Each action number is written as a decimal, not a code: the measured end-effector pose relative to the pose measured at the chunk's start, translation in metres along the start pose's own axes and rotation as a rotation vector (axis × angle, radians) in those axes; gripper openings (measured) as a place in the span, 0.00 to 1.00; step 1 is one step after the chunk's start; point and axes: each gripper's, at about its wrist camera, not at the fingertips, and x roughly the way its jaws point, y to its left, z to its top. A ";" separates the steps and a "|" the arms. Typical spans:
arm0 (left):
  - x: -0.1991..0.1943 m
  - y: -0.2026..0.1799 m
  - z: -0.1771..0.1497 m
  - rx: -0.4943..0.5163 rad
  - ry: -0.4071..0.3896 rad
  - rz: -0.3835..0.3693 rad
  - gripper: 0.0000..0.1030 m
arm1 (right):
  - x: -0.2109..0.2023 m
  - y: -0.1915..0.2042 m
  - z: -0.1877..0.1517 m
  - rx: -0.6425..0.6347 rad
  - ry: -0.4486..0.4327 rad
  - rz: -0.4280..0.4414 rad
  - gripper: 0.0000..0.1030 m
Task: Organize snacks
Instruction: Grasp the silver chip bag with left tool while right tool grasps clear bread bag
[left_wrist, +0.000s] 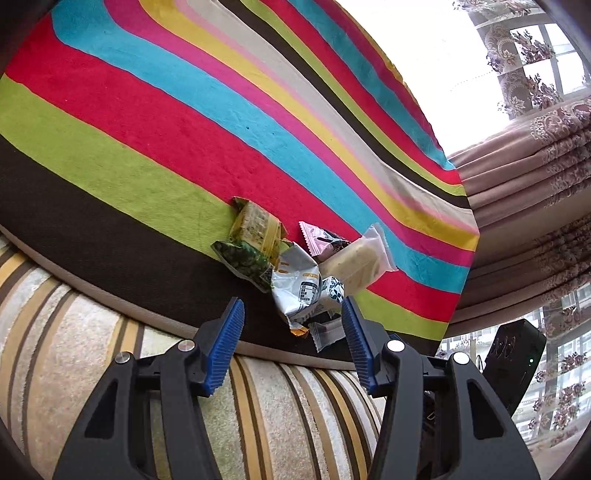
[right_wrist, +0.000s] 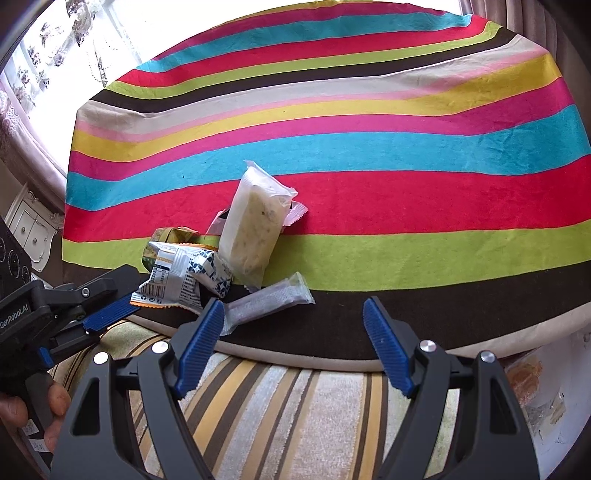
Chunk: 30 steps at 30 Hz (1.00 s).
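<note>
Both grippers, left (left_wrist: 293, 325) & right (right_wrist: 293, 325), gape empty just before the snack pile (right_wrist: 207, 258); overlapping wrappers mean one grab prob drags neighbours.

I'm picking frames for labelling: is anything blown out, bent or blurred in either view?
Left wrist: window blown out white at top right, cloth stripes bowed by the fisheye, snacks sharp. Right wrist: window overexposed at top left, stripes curved likewise, snacks and both tools in focus, no motion blur.
</note>
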 end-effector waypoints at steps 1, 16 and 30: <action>0.004 -0.001 0.001 -0.003 0.006 -0.001 0.48 | 0.000 0.000 0.001 0.000 0.000 0.000 0.76; 0.031 0.008 0.006 -0.078 0.046 -0.056 0.26 | 0.005 -0.004 0.017 0.044 -0.052 0.044 0.76; 0.009 0.002 -0.009 -0.028 -0.012 -0.031 0.24 | 0.026 0.022 0.040 0.045 -0.051 0.019 0.68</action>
